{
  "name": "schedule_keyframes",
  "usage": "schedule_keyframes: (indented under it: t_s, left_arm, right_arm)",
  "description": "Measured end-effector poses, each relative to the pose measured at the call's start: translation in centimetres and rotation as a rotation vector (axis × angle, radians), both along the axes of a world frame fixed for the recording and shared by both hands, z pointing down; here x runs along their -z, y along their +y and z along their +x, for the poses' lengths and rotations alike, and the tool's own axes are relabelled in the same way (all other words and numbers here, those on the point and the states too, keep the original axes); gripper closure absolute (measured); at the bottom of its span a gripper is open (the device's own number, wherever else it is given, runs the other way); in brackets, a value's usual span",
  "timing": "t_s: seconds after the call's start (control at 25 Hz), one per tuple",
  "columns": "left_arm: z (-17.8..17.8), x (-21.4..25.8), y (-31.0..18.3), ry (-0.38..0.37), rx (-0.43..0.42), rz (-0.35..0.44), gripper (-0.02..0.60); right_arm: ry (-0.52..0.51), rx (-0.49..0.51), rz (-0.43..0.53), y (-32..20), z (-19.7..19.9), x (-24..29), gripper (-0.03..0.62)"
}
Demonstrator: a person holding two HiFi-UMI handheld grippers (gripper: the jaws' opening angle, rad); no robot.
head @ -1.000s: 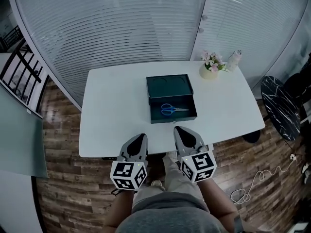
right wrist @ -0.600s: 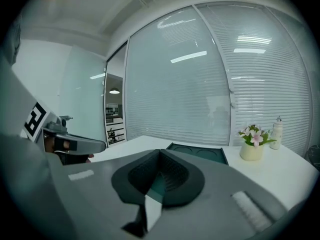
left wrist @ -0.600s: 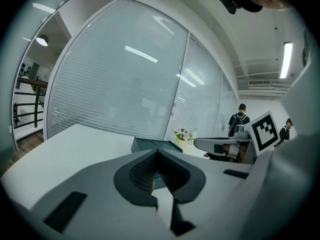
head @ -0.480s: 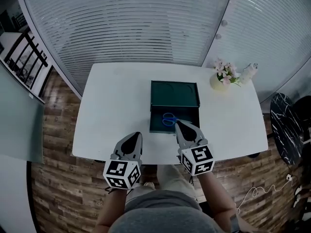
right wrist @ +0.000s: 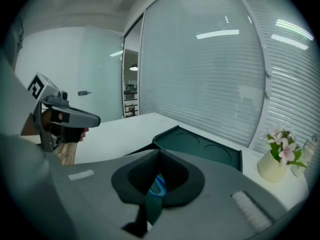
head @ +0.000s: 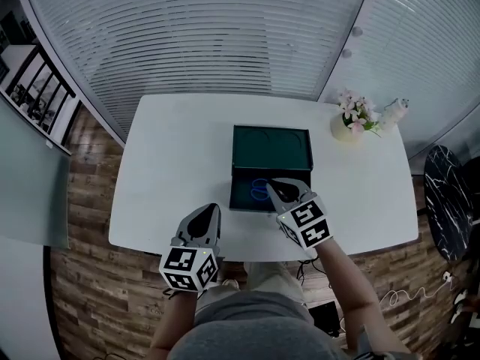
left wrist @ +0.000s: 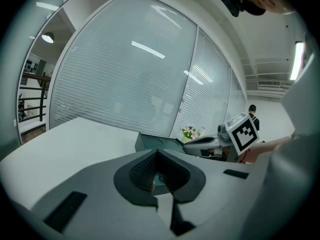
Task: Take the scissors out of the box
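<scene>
A dark green box point(head: 247, 201) stands open in the middle of the white table point(head: 172, 163), its lid point(head: 271, 147) tipped back. Blue-handled scissors point(head: 257, 189) lie inside it. My right gripper point(head: 274, 187) is shut and empty, its tip over the box's near right part, right beside the scissors' handles. In the right gripper view the blue handles point(right wrist: 159, 186) show through the gap under the shut jaws of the right gripper point(right wrist: 160, 153). My left gripper point(head: 208, 212) is shut and empty above the table's front edge, left of the box.
A pot of pink flowers point(head: 352, 118) and a small white object point(head: 394, 112) stand at the table's far right corner. A dark round stool point(head: 451, 210) is on the wooden floor at the right. Slatted blinds fill the wall behind.
Both grippers have moved forward from in front of the table. The right one has come down over the box next to the scissors; the left one has reached the front edge.
</scene>
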State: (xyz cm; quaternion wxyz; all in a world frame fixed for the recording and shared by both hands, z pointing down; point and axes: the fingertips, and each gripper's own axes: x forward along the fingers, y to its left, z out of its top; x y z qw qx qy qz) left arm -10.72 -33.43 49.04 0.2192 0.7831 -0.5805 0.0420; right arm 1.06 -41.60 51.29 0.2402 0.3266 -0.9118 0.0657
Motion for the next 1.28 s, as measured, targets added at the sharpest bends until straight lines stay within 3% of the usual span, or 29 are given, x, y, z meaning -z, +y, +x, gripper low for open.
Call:
schedule_keyframes:
  t_s: [0.28, 0.68, 0.96, 1.28]
  left_arm:
    - [0.1, -0.4, -0.9, 0.015, 0.009, -0.006, 0.575]
    - [-0.1, -1.2, -1.4, 0.019, 0.015, -0.024, 0.575]
    - [-0.6, -1.2, -1.4, 0.017, 0.028, -0.024, 0.575]
    - [-1.0, -0.9, -2.2, 0.015, 0.042, -0.015, 0.576]
  right_arm:
    - [0.258, 0.239, -0.119, -0.1, -0.9, -5.0, 0.548]
    - [0.465, 0.477, -0.221, -0.6, -2.4, -9.6, 0.487]
    - [0.578, 0.542, -0.262, -0.7, -2.4, -12.2, 0.468]
    - [0.582, 0.584, -0.277, -0.5, -2.6, -12.4, 0.495]
